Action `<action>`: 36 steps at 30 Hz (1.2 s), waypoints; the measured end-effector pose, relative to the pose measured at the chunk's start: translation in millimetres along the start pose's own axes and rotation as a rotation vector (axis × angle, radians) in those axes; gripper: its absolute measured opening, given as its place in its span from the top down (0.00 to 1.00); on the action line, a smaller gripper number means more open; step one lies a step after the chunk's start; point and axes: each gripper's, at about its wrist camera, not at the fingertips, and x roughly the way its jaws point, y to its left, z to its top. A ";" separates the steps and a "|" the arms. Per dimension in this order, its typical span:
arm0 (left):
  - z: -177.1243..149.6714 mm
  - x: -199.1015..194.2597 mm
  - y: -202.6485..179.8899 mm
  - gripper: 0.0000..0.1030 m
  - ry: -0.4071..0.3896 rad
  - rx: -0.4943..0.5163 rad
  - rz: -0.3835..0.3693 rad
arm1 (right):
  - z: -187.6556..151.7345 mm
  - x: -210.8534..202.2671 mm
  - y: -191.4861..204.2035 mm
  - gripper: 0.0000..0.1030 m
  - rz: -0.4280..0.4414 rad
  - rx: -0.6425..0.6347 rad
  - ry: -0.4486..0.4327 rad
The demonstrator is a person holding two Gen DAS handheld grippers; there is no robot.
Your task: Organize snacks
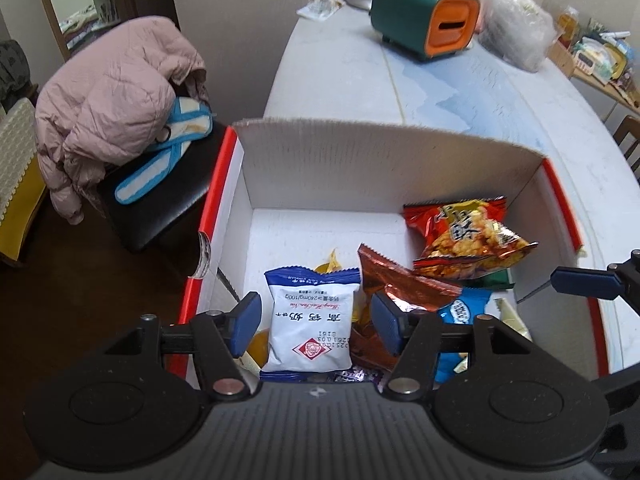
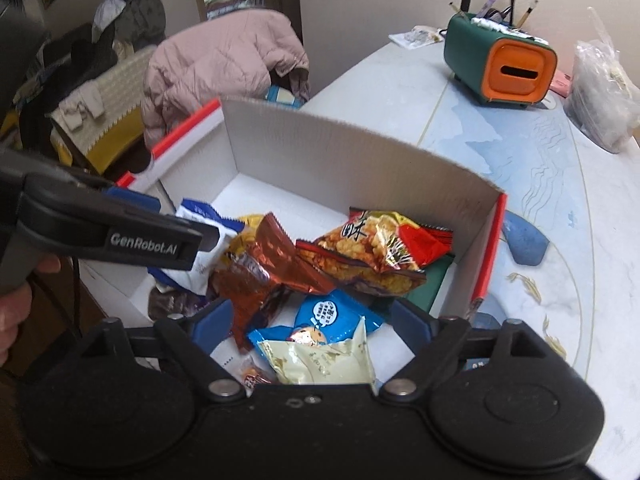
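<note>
A white cardboard box with red edges is seen on the counter, with the snack packets piled inside it. The left gripper is held spread above a white-and-blue packet, its pads clear of the wrapper. The right gripper is spread wide over a blue packet and a pale cream packet, pinching neither.

The left hand-held gripper is pitched steeply downward, its blue pads set apart and pressed on nothing. The right hand-held gripper is angled down likewise, pads spread wider, nothing clamped. A hand is seen at the left one's grip.
</note>
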 end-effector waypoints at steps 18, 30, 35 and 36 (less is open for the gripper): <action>-17.0 -74.6 -7.2 0.36 -0.179 0.008 -0.066 | -22.7 -85.0 -23.5 0.08 0.023 0.117 -0.231; -39.0 -117.0 -10.8 0.17 -0.277 -0.011 -0.115 | -51.3 -129.4 -29.7 0.00 0.005 0.214 -0.351; -48.6 -127.8 -13.4 0.11 -0.289 -0.023 -0.137 | -63.0 -140.7 -24.3 0.00 -0.011 0.245 -0.399; -50.6 -129.4 -14.0 0.10 -0.292 -0.022 -0.136 | -65.5 -142.4 -22.3 0.00 -0.016 0.248 -0.408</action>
